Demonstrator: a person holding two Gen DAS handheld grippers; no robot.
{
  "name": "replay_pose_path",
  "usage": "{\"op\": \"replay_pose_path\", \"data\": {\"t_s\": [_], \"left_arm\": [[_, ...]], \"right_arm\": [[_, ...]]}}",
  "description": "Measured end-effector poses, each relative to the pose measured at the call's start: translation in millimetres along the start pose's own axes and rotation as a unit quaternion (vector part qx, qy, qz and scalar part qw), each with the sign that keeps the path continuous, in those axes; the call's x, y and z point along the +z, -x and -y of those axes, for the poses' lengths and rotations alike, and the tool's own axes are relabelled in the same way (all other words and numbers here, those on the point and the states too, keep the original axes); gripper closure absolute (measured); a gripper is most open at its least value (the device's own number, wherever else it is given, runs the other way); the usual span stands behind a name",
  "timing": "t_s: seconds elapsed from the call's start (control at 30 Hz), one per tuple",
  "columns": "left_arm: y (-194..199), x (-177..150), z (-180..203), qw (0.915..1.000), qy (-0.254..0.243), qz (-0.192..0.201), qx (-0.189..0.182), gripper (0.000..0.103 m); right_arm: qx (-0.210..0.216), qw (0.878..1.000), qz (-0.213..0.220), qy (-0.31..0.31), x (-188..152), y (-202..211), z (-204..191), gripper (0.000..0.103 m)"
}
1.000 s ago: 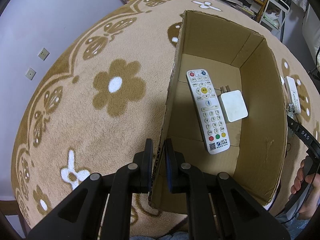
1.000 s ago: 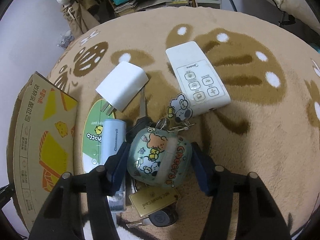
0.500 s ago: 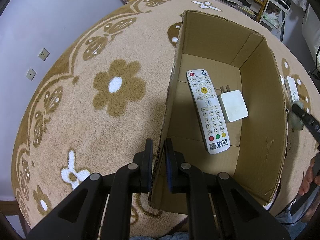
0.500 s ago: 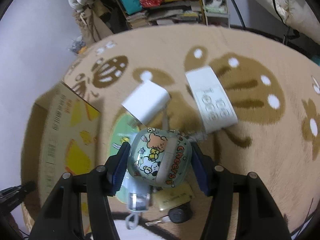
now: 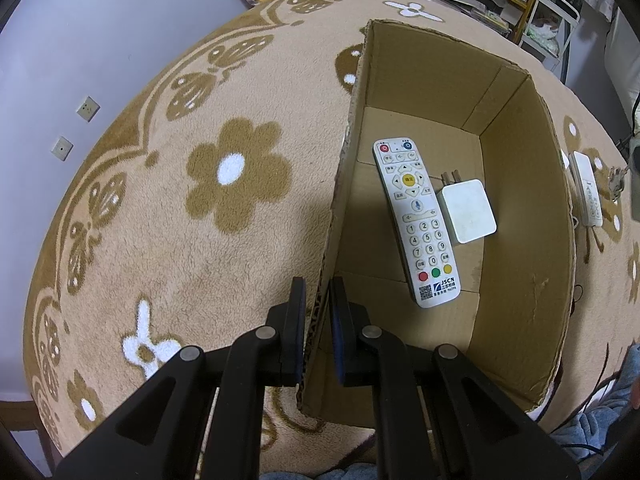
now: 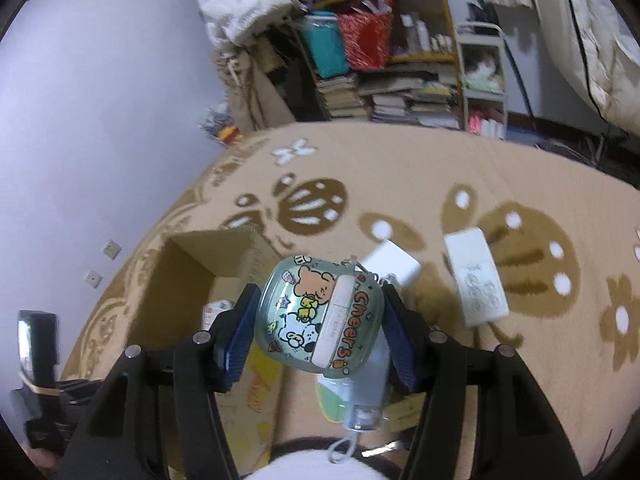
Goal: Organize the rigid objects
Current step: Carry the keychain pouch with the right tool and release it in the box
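right wrist view, right hand-held gripper (image 6: 320,316) angled down, clamped on cartoon earbud case (image 6: 322,316), above carpet (image 6: 440,184)

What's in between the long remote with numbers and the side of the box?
In the left wrist view, a white plug adapter lies between the remote and the cardboard box's far side wall.

My left gripper (image 5: 316,316) was matt black plastic, its pads pressed on the raw, corrugated edge of a dull brown cardboard box (image 5: 516,240), which sat on a fuzzy, deep-pile carpet (image 5: 160,220). Inside lay a smooth white plastic remote (image 5: 416,224) with rubbery-looking buttons and a satin white plastic charger (image 5: 468,212). My right gripper (image 6: 320,320) held a glossy, translucent printed case (image 6: 316,316).
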State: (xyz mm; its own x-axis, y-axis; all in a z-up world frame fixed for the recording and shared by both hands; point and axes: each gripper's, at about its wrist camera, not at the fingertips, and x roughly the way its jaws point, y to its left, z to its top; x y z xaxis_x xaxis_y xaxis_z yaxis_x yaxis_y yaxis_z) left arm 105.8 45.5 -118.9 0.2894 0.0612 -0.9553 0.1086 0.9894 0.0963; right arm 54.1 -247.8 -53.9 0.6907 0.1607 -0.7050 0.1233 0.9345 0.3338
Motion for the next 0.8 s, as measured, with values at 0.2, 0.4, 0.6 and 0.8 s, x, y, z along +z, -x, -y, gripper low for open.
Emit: {"op": "replay_pose_path", "data": {"t_s": [0.2, 0.4, 0.6, 0.8], "left_arm": [[0, 0, 0, 1.0000, 0.000, 0.000, 0.000, 0.092], [0, 0, 0, 1.0000, -0.001, 0.000, 0.000, 0.092], [0, 0, 1, 1.0000, 0.000, 0.000, 0.000, 0.092], [0, 0, 1, 1.0000, 0.000, 0.000, -0.001, 0.092]], "right_arm": [[0.034, 0.999, 0.017, 0.030, 4, 10, -29, 0.039], [0.053, 0.997, 0.005, 0.059, -2, 0, -55, 0.039], [0.075, 0.993, -0.014, 0.088, -18, -7, -78, 0.039], [0.090, 0.988, -0.027, 0.122, -33, -12, -97, 0.039]]}}
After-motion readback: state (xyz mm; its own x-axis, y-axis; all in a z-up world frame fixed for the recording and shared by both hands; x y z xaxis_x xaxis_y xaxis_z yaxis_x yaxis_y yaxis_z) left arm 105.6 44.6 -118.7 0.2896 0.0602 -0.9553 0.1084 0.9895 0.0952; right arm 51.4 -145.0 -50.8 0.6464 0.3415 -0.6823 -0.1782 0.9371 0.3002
